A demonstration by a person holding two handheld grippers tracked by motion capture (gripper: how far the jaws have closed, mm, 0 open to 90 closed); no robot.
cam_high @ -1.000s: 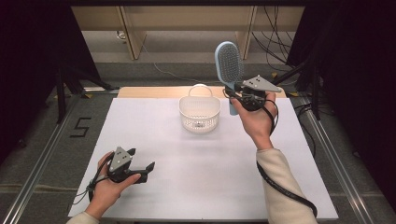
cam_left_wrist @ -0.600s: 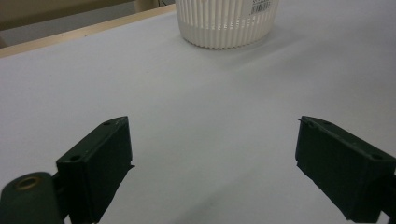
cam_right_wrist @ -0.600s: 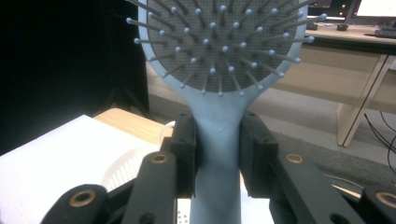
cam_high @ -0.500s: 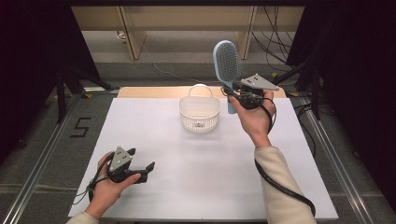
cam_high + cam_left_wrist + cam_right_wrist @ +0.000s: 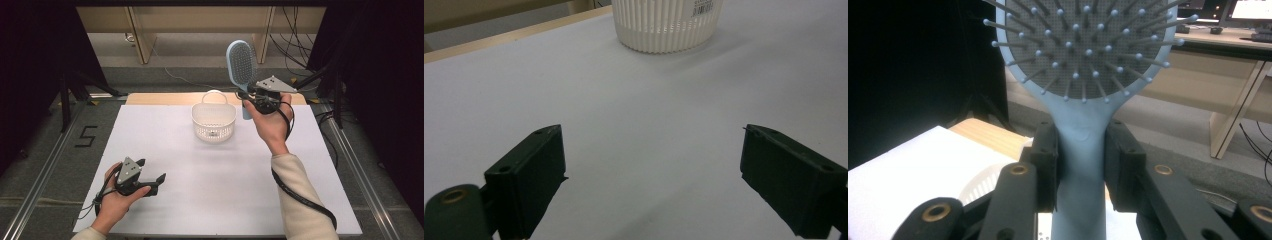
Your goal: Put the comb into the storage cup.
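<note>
Both hands unmoved, right gripper (image 5: pixel 248 95) still clamping upright hairbrush (image 5: pixel 241 62), left gripper (image 5: pixel 150 172) spread empty.

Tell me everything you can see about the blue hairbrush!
The hairbrush is light blue and looks like plastic, with an oval head, a grey pad of thin ball-tipped bristles and a smooth handle. It stands upright in the air, head up, right of the white basket. The right gripper clamps its handle.
</note>
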